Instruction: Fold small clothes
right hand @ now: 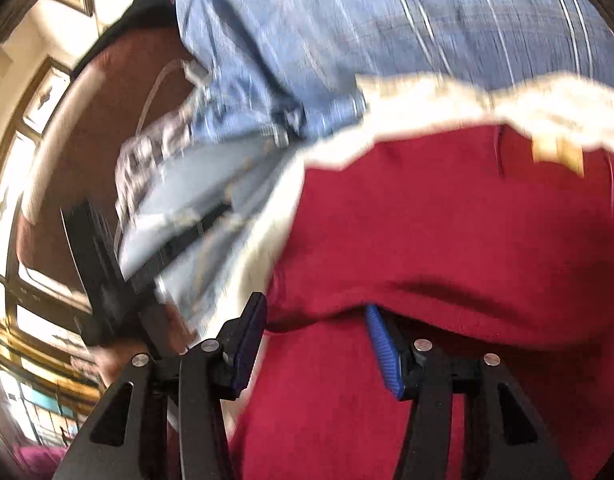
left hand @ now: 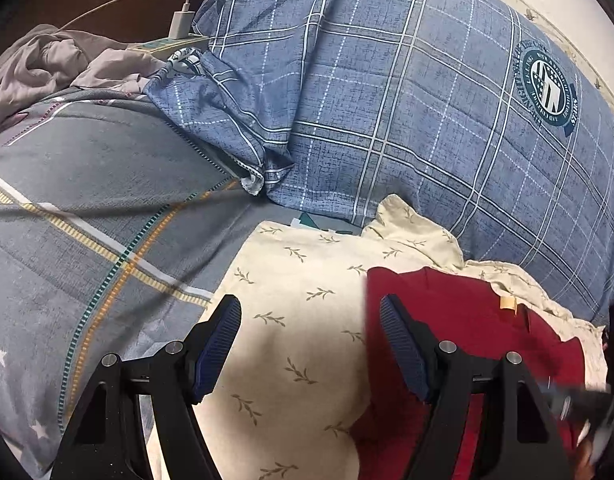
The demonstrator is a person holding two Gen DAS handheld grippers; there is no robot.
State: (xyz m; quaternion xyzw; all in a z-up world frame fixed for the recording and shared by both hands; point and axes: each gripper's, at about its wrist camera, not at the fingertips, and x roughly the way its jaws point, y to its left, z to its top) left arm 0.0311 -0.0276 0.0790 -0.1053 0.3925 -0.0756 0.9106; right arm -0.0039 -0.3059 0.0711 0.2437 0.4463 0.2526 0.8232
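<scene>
A red garment (left hand: 459,320) with a small tan label lies on a cream leaf-print cloth (left hand: 299,300) on the bed. My left gripper (left hand: 311,308) is open and empty, hovering just above the cream cloth at the red garment's left edge. In the blurred right wrist view the red garment (right hand: 447,220) fills the lower right, with a raised fold over my right gripper (right hand: 315,312). The right gripper's fingers are spread, and the fold hides part of the right fingertip. I cannot tell if it touches the cloth.
A blue plaid quilt (left hand: 407,100) is piled behind the cloth. A grey striped bedsheet (left hand: 87,220) spreads to the left. A grey crumpled garment (left hand: 47,64) and a white charger (left hand: 181,20) on a power strip lie at the far left.
</scene>
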